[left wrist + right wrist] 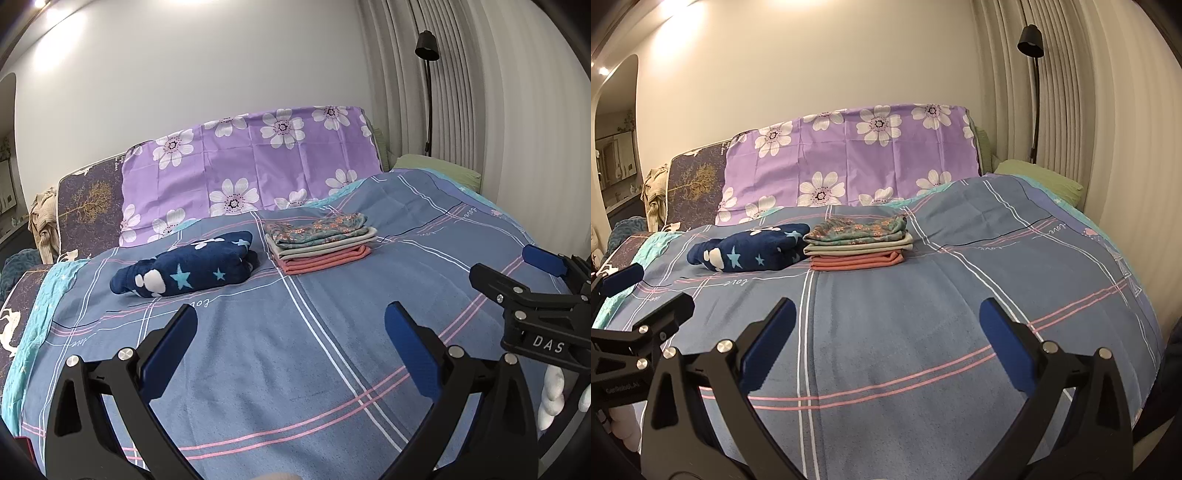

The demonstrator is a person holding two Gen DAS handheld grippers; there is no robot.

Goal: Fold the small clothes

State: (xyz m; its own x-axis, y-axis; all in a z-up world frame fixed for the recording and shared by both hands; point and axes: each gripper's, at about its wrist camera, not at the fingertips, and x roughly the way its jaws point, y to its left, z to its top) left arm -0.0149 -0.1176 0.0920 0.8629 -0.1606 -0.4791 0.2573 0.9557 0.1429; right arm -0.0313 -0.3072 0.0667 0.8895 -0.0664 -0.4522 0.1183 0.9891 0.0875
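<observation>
A stack of three folded clothes [319, 242], floral on top, beige in the middle, pink at the bottom, lies on the blue checked bedspread [295, 350]; it also shows in the right wrist view [858, 243]. A navy garment with stars [188, 266] lies loosely bundled to the stack's left, and shows in the right wrist view [750, 249] too. My left gripper [291, 325] is open and empty above the bare bedspread, well short of the clothes. My right gripper [888, 325] is open and empty beside it, and shows at the right edge of the left wrist view [517, 273].
A purple flowered cover [255, 166] leans against the wall behind the clothes. A dark tree-print cushion [88, 199] stands at its left. A green pillow [436, 168] and a black floor lamp [428, 88] are at the back right by the curtains.
</observation>
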